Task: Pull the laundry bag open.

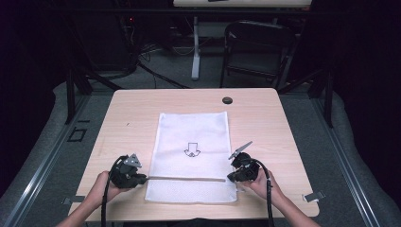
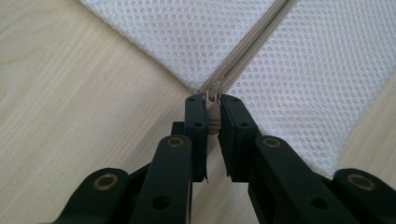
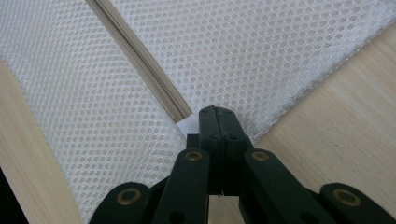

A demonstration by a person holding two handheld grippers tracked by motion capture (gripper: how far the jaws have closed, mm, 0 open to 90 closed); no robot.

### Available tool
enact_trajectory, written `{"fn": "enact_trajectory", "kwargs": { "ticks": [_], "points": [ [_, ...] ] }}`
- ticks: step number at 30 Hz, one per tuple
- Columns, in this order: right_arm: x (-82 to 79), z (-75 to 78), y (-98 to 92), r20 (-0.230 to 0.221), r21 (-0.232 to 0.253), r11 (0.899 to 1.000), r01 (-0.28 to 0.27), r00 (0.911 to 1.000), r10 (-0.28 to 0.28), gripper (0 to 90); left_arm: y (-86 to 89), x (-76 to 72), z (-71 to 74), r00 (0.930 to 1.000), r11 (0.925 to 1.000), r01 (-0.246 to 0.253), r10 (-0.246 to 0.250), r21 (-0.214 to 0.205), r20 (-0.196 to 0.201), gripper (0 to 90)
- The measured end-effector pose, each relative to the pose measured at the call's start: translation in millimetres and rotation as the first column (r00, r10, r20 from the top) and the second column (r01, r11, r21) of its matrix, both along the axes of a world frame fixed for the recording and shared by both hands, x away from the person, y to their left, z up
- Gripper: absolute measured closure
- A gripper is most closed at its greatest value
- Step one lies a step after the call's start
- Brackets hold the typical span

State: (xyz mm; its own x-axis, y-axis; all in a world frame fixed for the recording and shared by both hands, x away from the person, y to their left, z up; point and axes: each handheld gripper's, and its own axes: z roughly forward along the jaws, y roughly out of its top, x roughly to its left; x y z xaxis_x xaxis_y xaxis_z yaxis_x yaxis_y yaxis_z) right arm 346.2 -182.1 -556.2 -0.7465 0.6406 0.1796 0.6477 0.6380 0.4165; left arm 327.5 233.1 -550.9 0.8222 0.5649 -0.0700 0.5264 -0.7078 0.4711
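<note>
White mesh bag (image 1: 193, 142) lies near the bench's (image 1: 127, 113) front edge; left gripper (image 2: 208, 103) pinches the zipper pull (image 2: 213, 122), right gripper (image 3: 217, 114) clamps the bag's edge, likely bracing it for unzipping.

No readable text; the white mesh bag (image 1: 191, 142) bears a down-arrow sign (image 1: 192, 149) (black outline)

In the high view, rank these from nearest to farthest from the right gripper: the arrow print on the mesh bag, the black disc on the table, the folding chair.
From the right gripper:
1. Arrow print, on the mesh bag, up and left of it.
2. Black disc, near the table's far edge.
3. Folding chair, on the floor beyond the table.
</note>
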Motion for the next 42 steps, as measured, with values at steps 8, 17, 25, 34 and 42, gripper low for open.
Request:
{"fn": "enact_trajectory", "kwargs": {
  "ticks": [8, 17, 25, 34, 42],
  "points": [
    [1.1, -0.9, -3.4, -0.012, 0.026, 1.0, -0.001, 0.9999, 0.002, 90.0, 0.3, 1.6, 2.1, 0.9996, 0.9991, -0.027, 0.027, -0.034, -0.006, 78.8],
    [-1.5, 15.0, 1.2, 0.047, 0.026, 1.0, -0.016, 0.9988, 0.014, 56.4, 1.1, 2.0, 15.6, 0.9958, 0.9899, -0.09, 0.091, -0.11, 0.005, 38.3],
    [-6.0, 39.3, -3.9, 0.128, 0.023, 0.999, 0.027, 0.9913, -0.029, 30.1, 4.5, -4.5, 30.5, 0.9867, 0.9778, -0.156, 0.161, -0.14, 0.022, 19.2],
    [-27.6, 57.3, -18.6, 0.17, 0.024, 0.997, 0.077, 0.9821, -0.08, 15.7, 5.8, -24.7, 48.0, 0.9751, 0.9659, -0.206, 0.216, -0.157, 0.05, 14.7],
    [-52.5, 66.3, -43.9, 0.2, 0.028, 0.992, 0.127, 0.9711, -0.13, 11.2, 8.9, -44.1, 53.2, 0.9584, 0.9457, -0.269, 0.281, -0.183, 0.048, 11.7]
  ]
}}
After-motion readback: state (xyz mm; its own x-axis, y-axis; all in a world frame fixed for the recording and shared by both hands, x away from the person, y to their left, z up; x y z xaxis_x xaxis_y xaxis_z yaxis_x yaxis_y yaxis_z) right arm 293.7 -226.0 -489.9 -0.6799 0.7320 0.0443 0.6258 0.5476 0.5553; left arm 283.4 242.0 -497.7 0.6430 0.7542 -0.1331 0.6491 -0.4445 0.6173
